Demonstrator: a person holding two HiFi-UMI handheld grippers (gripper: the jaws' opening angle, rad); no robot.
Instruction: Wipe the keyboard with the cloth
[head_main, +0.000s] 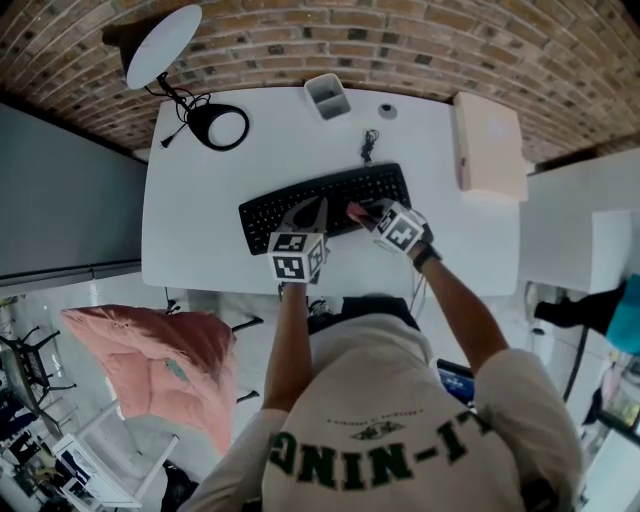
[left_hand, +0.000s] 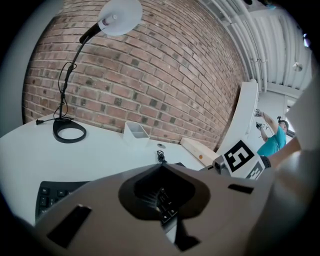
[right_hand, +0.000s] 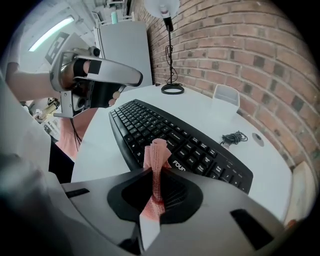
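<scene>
Right gripper (right_hand: 151, 176) first: its grey fingers (right_hand: 200, 200) are clamped on the salmon-pink knitted cloth (right_hand: 157, 152). The cloth is pinched into a thin upright fold with a ribbed, woven surface, and its crumpled end pokes out just past the fingertips. Directly beyond those fingertips lies the black plastic keyboard (right_hand: 175, 137), gently curved, with rows of matte keys and white legends. From the head view, the cloth (head_main: 356, 211) sits over the right-hand part of the keyboard (head_main: 325, 205); whether it touches the keys is hard to tell.

Now the left gripper (left_hand: 162, 199): its fingers are pressed together with nothing between them, and only keys show through the narrow slit. It hovers over the keyboard's middle, just beside the right gripper (head_main: 364, 214).

Everything rests on a smooth white table (head_main: 200, 220). Well past the fingertips stands a white desk lamp with a round disc head (head_main: 165, 45) and a black ring base (head_main: 222, 127). Also out there are a small white rectangular tray (head_main: 327, 95) and a bundled black cable (head_main: 368, 145). Off to the right of the fingers lies a pale flat box (head_main: 490, 145), against a rough red brick wall (left_hand: 165, 75).
</scene>
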